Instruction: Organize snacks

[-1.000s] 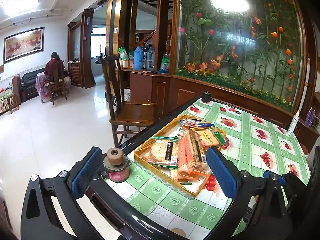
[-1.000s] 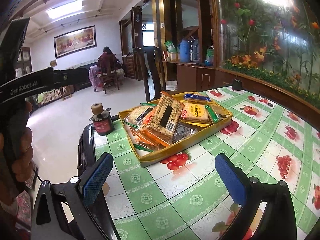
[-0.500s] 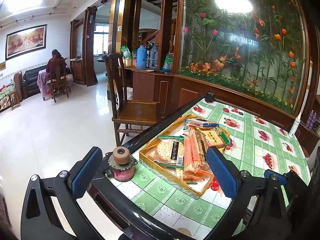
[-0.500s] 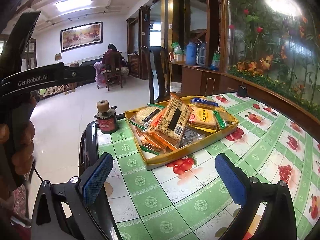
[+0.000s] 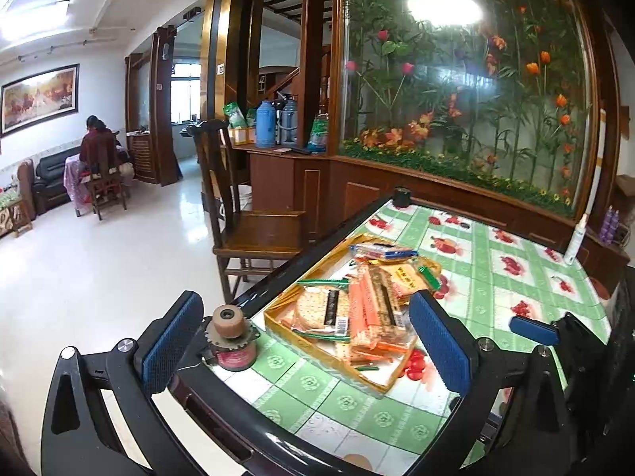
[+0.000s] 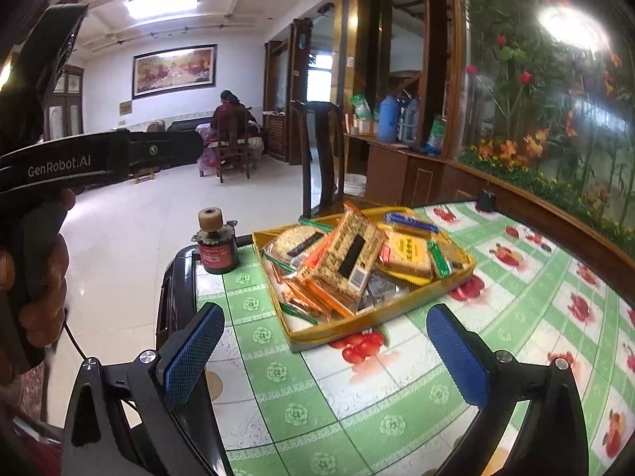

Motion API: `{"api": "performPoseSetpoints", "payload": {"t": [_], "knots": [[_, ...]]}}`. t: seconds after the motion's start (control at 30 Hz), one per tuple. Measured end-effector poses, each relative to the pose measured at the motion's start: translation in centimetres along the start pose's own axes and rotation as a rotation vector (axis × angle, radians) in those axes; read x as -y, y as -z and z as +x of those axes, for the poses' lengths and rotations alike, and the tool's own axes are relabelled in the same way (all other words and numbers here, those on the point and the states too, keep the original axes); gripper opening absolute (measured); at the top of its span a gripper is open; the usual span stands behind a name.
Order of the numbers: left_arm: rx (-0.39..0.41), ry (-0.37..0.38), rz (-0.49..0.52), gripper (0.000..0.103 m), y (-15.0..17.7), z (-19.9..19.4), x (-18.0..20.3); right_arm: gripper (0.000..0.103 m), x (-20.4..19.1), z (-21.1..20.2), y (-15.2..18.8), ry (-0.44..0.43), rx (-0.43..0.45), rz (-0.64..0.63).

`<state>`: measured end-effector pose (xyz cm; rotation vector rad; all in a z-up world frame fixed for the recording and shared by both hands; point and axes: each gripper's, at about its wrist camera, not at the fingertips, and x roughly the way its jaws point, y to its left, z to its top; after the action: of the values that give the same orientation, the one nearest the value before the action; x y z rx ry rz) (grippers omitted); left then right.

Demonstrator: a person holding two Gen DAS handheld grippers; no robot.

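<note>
A shallow yellow tray sits on the green fruit-print table and holds several wrapped snack packs: round crackers, orange-edged cracker sleeves, a yellow packet, a blue-striped bar. My left gripper is open and empty, hanging above the table's near corner, short of the tray. My right gripper is open and empty, just before the tray's near edge. The left gripper's body shows at the left of the right wrist view.
A small red-labelled motor-like cylinder stands at the table corner left of the tray. A wooden chair stands beyond the table edge. A white spray bottle stands at the far side by the flower wall.
Both grippers have drawn back and risen slightly from the tray, so the tray looks a little farther. Both stayed open. The snacks have not moved.
</note>
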<state>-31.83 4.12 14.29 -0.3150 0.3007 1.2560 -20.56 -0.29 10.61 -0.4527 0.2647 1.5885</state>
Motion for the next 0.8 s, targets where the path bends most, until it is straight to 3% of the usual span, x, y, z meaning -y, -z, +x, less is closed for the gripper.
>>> {"api": "performPoseSetpoints", "payload": {"t": [0.2, 0.8], "knots": [[0.012, -0.011, 0.007, 0.103, -0.2, -0.1, -0.2, 0.103, 0.3, 0.1, -1.1, 0.001, 0.029, -0.046], [-0.055, -0.038, 0.026, 0.103, 0.6, 1.5, -0.3, 0.103, 1.9, 1.4, -2.0, 0.024, 0.008, -0.111]]}}
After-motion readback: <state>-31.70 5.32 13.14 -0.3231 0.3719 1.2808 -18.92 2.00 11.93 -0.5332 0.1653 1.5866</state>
